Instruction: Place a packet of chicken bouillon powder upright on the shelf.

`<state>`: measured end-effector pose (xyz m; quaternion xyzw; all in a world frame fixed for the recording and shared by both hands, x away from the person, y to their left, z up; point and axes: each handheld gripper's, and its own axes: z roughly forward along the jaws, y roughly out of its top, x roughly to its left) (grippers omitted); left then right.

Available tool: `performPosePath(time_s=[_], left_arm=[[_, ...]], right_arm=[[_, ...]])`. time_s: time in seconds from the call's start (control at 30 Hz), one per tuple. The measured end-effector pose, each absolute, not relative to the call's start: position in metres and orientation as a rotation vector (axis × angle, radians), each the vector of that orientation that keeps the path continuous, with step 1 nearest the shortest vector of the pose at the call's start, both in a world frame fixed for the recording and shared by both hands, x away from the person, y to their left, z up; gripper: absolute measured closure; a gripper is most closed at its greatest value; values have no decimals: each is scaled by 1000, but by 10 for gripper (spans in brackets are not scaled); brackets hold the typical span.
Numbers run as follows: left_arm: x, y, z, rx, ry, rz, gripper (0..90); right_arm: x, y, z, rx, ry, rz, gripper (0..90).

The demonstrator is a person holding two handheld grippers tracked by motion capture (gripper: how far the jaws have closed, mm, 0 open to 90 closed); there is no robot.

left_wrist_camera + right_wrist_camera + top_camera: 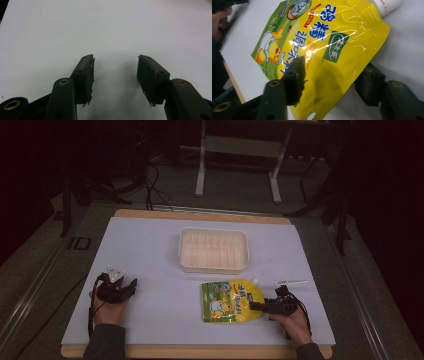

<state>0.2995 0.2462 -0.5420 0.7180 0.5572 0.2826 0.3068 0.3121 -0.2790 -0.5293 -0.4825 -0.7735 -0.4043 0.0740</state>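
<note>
Gripper work first, from the high view: our right gripper [256, 306] lies low at the right edge of a yellow spouted pouch [231, 300], which rests flat on the table [150, 250] near the front, just in front of a white plastic tray [213, 250]. The tray looks bare inside, and the pouch lies apart from it, so we judge the placing not yet done. Our left gripper [131, 286] rests well apart at the left, on bare table, with nothing near its tips. A thin white strip [291, 282] lies just beyond the right hand.

Along the left gripper view, the left gripper [115, 75] stands wide, its pads [86, 75] bracketing only the pale table surface [112, 25]; it has no part in the work so far.

Along the right gripper view, the right gripper [332, 80] straddles the pouch [324, 42] near its lower edge: one jaw lies over the printed face, the other sits beside and under the far edge, at a middling gap. We cannot tell whether the pads already press on the film. The white screw cap [387, 5] points away from us. By our reckoning the grasp is just being made; lifting the pouch and carrying it to the tray all remain.
</note>
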Motion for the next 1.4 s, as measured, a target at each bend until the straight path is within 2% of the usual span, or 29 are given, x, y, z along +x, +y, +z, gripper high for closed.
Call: performPosePath(time_s=[0.27, 0.37, 0.8, 1.1, 1.4], left_arm=[[299, 246, -542, 1894, 1474, 746, 470], [299, 246, -542, 1896, 1472, 749, 470], [298, 246, -542, 1890, 1468, 751, 470], [298, 246, -542, 1883, 1469, 748, 469], [298, 246, -542, 1885, 1470, 750, 470]], right_arm=[[311, -267, -526, -1396, -2351, -1190, 734], [310, -266, -520, -1378, -2351, -1235, 779], [309, -261, -490, -1244, -2248, -1424, 894], [311, -239, -461, -1141, -2297, -1461, 900], [310, -223, -450, -1067, -2265, -1525, 900]])
